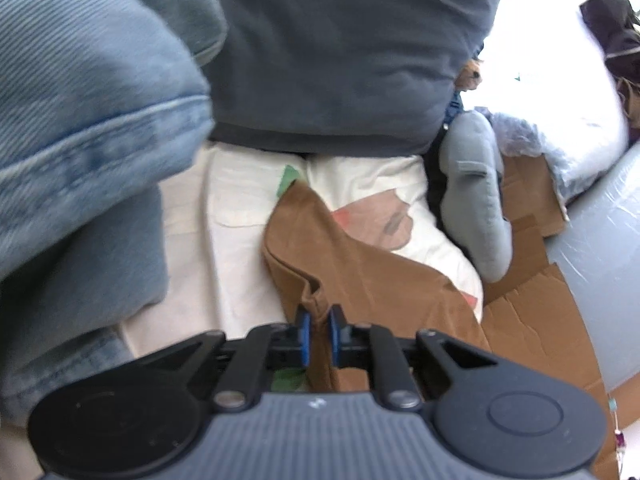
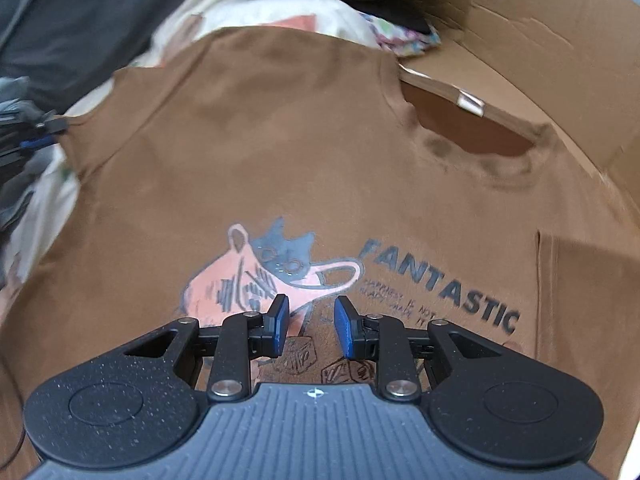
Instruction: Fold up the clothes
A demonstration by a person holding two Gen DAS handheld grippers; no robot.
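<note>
1. Left wrist view: the left gripper (image 1: 319, 328) has its jaws nearly together, pinching a raised fold of the brown shirt (image 1: 360, 276) between the blue pads (image 1: 305, 332).
2. From that pinch the shirt runs up and to the right, lying partly on a white printed cloth (image 1: 240, 216) and partly on flat cardboard (image 1: 532, 320).
3. Denim (image 1: 88, 120) crowds the left side, and a dark grey garment (image 1: 340, 52) fills the top. They leave only a narrow strip of white cloth open between them and the shirt.
4. A grey plush toy (image 1: 476, 200) lies along the shirt's right side, at the cardboard's edge. Beyond it are a clear plastic bag (image 1: 532, 140) and a pale grey surface (image 1: 600, 248).
5. Right wrist view: the right gripper (image 2: 311, 316) hangs over the shirt (image 2: 280, 140) with its jaws partly apart and nothing between them. Whether the pads touch the cloth I cannot tell.
6. The shirt is spread front up and fairly flat, with a pink-and-blue cartoon print (image 2: 272, 272) and the word "FANTASTIC" (image 2: 444, 284) just ahead of the jaws. The collar (image 2: 472, 136) sits at upper right and shows a label (image 2: 470, 102).
7. A cardboard box wall (image 2: 540, 32) rises along the right and top right, close to the collar. At left, the shirt's edge meets the white cloth (image 2: 260, 12) and dark clothing (image 2: 80, 20).
</note>
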